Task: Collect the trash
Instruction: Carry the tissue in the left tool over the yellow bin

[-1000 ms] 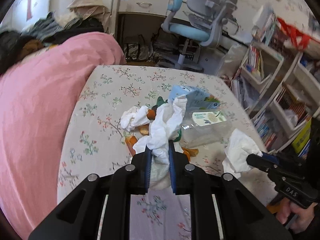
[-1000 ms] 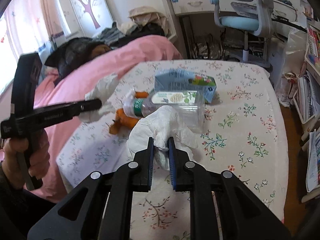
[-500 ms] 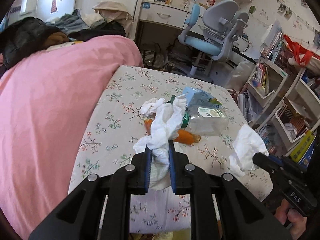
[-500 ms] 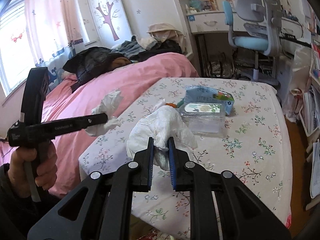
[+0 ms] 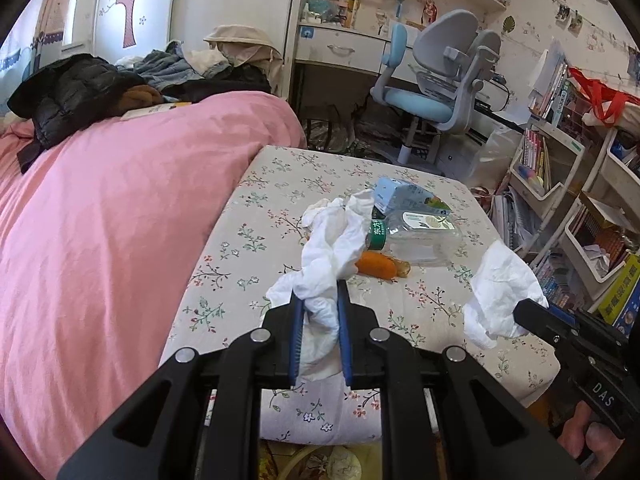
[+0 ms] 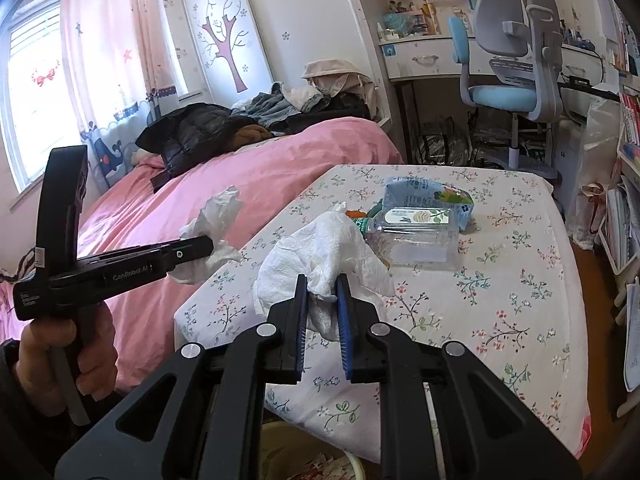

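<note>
L gripper (image 5: 320,300) clamps a white tissue (image 5: 328,256); R gripper (image 6: 322,286) clamps another tissue (image 6: 320,256). Beyond both fingertips: bottle (image 5: 416,236). Orange peel (image 5: 374,264) clear in L view only.

Two crumpled tissues (image 5: 332,248) (image 5: 500,292), one plastic bottle (image 5: 416,236), one blue packet (image 5: 404,194).

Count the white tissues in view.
2: one tissue clamped in the left gripper, the other tissue in the right gripper. More may lie hidden behind them.
</note>
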The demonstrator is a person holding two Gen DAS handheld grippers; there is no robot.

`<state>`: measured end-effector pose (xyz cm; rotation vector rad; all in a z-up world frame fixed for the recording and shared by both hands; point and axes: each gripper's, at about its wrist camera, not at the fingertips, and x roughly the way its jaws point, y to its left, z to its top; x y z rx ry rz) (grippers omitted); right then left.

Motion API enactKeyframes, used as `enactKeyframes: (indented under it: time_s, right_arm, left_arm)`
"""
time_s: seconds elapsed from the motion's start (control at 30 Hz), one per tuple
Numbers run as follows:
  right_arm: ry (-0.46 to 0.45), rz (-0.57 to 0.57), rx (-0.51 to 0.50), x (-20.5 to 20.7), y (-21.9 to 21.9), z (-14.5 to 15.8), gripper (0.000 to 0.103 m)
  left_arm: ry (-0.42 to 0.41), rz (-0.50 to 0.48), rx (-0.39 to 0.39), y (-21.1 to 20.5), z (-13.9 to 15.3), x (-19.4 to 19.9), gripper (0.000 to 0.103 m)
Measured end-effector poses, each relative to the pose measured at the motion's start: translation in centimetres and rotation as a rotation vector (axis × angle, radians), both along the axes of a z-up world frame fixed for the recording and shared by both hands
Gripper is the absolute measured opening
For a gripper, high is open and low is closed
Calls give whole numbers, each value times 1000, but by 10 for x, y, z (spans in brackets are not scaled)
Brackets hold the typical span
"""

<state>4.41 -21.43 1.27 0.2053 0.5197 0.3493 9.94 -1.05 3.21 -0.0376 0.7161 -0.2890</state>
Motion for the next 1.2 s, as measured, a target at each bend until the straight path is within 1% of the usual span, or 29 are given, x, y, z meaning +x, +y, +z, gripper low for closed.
enactKeyframes:
  time_s: [0.5,0.87,1.2]
  right_arm:
    - [0,23,-25,-9,12,-7,13]
    - [13,51,-34,-16,21,-11,13]
    - [38,90,-54,-27,36,-22,13]
  left_arm:
    - [-31,3,40,-7,-2,-15,16]
    - [-29,-1,42,-7,-3,-18,16]
    - [-20,-13,40,-11,-7,-30,16]
